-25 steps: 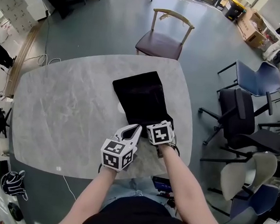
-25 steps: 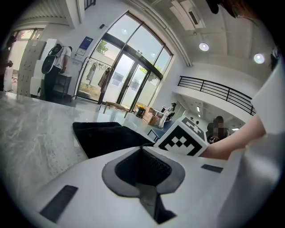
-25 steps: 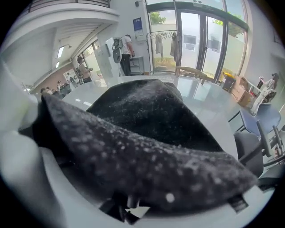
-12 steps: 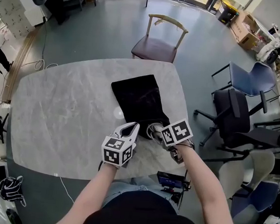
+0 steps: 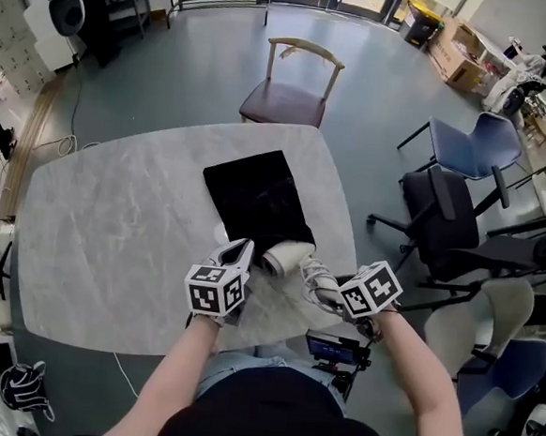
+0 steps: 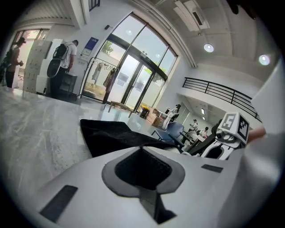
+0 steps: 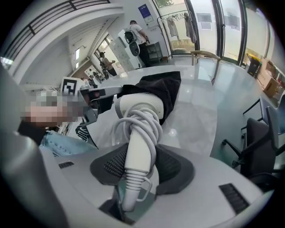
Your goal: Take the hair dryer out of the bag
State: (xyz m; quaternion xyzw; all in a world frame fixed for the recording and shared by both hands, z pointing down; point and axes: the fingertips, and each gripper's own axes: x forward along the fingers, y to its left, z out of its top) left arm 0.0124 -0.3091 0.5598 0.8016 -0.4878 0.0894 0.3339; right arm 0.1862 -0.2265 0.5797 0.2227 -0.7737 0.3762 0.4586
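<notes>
I'm aiming to draw the hair dryer straight out so its cord isn't snagging; its head is showing at the mouth of the bag, by the counter's near edge. My right tool, pointing steeply down, is grasping the handle; my left tool is pinching the bag's hem

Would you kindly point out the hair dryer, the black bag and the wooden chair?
hair dryer (image 7: pixel 136 153), right gripper view, on its handle.
black bag (image 5: pixel 251 197), head view, on its middle.
wooden chair (image 5: pixel 280 102), head view, on its seat.
</notes>
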